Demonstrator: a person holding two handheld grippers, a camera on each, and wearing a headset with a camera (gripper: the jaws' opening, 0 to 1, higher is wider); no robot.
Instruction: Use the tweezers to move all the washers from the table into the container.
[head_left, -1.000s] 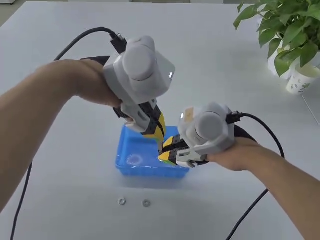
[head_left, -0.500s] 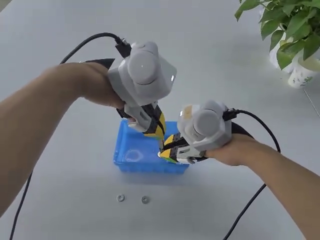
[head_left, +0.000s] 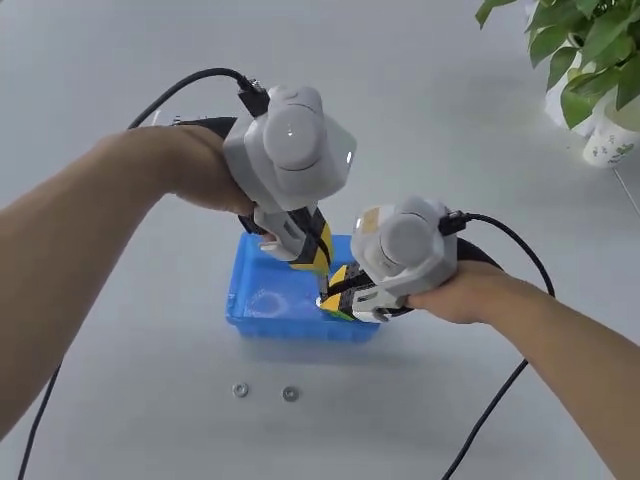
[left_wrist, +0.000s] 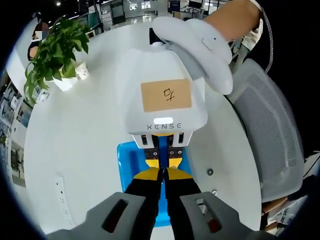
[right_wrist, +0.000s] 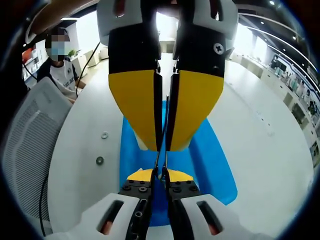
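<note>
My left gripper (head_left: 314, 262) and right gripper (head_left: 334, 298) meet tip to tip over the blue container (head_left: 262, 310). In the right gripper view, thin metal tweezers (right_wrist: 165, 120) run down the slit between the left gripper's yellow pads (right_wrist: 195, 105) into my right gripper (right_wrist: 160, 176), whose jaws are closed on their lower end. The left gripper (left_wrist: 164, 174) has its jaws pressed together, facing the white body of the right gripper (left_wrist: 165, 97). Two washers (head_left: 240, 390) (head_left: 290, 394) lie on the table in front of the container, and appear as washers (right_wrist: 104, 135) (right_wrist: 100, 160) left of it.
The blue container (right_wrist: 220, 170) sits on a pale grey table (head_left: 120, 380). A potted plant (head_left: 590, 60) in a white cup stands at the far right. Black cables (head_left: 500, 390) trail from both grippers. An office chair (left_wrist: 270, 130) stands beside the table.
The head camera has shifted slightly. Both grippers stay tip to tip over the container, and the two washers lie where they were.
</note>
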